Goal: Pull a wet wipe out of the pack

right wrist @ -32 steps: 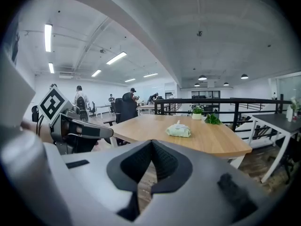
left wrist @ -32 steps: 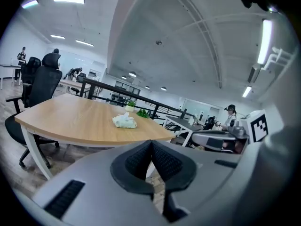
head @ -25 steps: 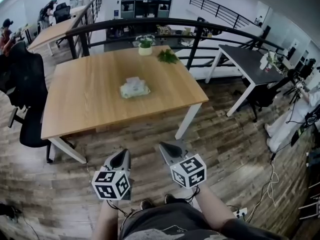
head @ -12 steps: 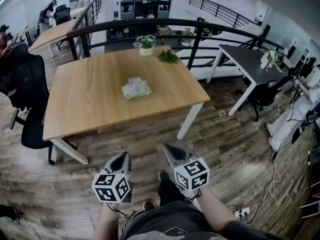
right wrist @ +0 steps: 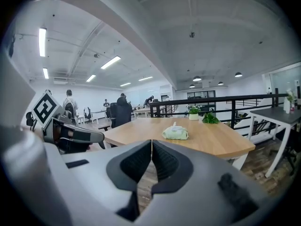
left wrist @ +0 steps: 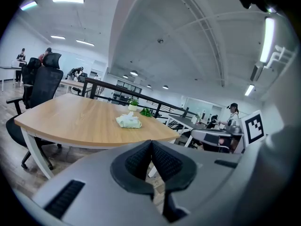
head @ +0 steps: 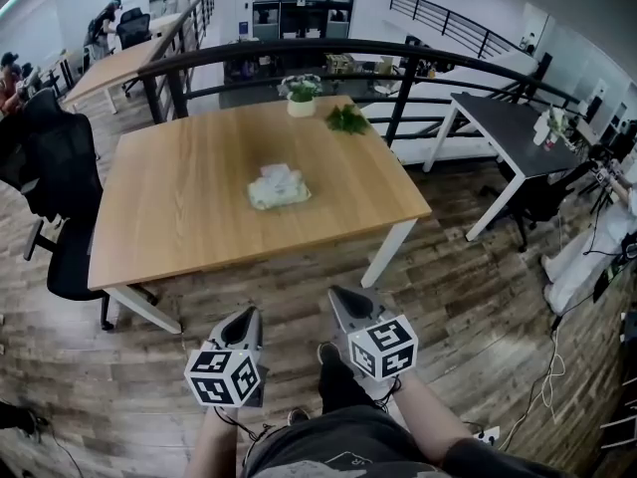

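Note:
A pale green wet wipe pack [head: 278, 188] lies near the middle of the wooden table [head: 179, 217], a white wipe sticking up from its top. The pack also shows in the left gripper view [left wrist: 129, 121] and the right gripper view [right wrist: 175, 133]. My left gripper [head: 244, 321] and right gripper [head: 338, 296] hang over the floor, short of the table's near edge and well away from the pack. Both are shut with nothing between the jaws.
A potted plant [head: 301, 95] and a loose green sprig [head: 347, 119] sit at the table's far edge. Black office chairs [head: 55, 177] stand to the left. A dark railing [head: 398, 78] runs behind the table, and a dark desk [head: 508, 132] stands at right. The person's shoe [head: 330, 358] is on the floor.
The table and pack have come closer and lower in the head view as the person steps forward. Both grippers stay shut and side by side.

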A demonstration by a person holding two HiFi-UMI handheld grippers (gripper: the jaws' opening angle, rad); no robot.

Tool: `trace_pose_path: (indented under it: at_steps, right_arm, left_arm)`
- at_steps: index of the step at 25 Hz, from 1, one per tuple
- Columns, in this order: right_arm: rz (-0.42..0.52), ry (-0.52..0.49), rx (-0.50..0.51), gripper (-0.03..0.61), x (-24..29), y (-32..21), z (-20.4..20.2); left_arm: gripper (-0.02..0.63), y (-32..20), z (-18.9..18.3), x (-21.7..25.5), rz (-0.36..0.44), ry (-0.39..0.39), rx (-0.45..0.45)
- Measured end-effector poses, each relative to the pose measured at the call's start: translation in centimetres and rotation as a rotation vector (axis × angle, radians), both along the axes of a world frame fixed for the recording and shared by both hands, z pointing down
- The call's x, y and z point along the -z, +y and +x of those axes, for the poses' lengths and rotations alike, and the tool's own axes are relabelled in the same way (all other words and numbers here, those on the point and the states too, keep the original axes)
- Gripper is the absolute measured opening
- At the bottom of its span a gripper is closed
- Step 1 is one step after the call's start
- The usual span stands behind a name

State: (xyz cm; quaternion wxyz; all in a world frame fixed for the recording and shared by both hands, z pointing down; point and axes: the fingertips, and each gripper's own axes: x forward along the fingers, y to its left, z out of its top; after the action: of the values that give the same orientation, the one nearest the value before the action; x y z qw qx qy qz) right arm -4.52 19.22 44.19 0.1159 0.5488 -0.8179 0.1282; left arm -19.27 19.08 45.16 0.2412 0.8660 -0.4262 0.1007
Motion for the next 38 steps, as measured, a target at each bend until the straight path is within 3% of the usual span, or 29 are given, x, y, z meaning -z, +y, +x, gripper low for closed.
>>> trace_pose_path:
  at_steps: [18, 38]
  right_arm:
    - [-0.027, -0.035, 0.048, 0.025, -1.3, -16.1, 5.7]
    - [-0.065, -0.062, 0.188, 0.025, -3.1, -27.7, 10.7]
  left_arm:
    - [0.014, -14.4, 5.1, -1.0, -0.020, 0.008, 0.066]
    - [0.014, -24.1, 11.7, -1.3, -0.021, -0.014, 0.130]
